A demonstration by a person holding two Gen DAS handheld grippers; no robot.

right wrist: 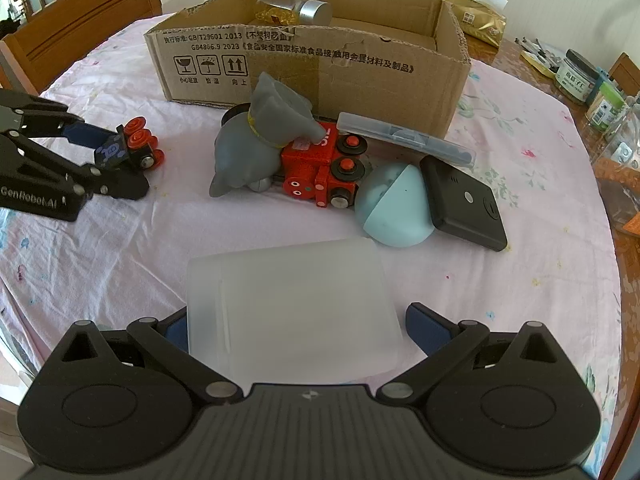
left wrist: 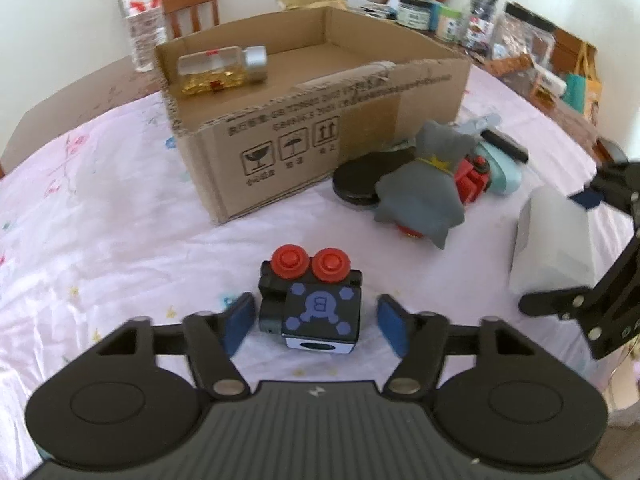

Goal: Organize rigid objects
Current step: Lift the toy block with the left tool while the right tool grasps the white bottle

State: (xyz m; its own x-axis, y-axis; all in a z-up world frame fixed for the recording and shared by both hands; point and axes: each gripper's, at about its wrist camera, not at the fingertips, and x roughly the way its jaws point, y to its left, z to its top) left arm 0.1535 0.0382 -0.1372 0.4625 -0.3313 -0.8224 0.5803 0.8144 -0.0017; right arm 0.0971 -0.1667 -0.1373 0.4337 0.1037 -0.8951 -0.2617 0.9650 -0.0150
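A: Starting at the left — the left gripper [left wrist: 316, 322] stands partly open around the black toy car [left wrist: 310, 304] with red wheels. Does it have hold of it?

B: Not by the left wrist view. There is a gap between each blue pad and the car's sides, and the car sits on the pink tablecloth [left wrist: 100, 220], in front of the cardboard box [left wrist: 320, 136]. It looks like hard wood or plastic, stiff and light; the flat sides are the place to clamp, not the round wheels, which would likely roll out.

A: And in the middle?

B: A heap just in front of the box — a grey soft figure [right wrist: 256, 140] leaning on a red toy car [right wrist: 320, 168], then a pale blue ball [right wrist: 390, 204], a black flat device [right wrist: 464, 200] and a clear slim case [right wrist: 404, 136]. Only a glass bottle [right wrist: 294, 8] with a silver cap lies inside the box.

A: The right side?

B: The right gripper [right wrist: 298, 324] straddles a frosted plastic box [right wrist: 288, 312]. Whether its pads press on it cannot be told. It looks smooth, probably slippery, likely hollow and light, so a grip across its flat sides would suit.
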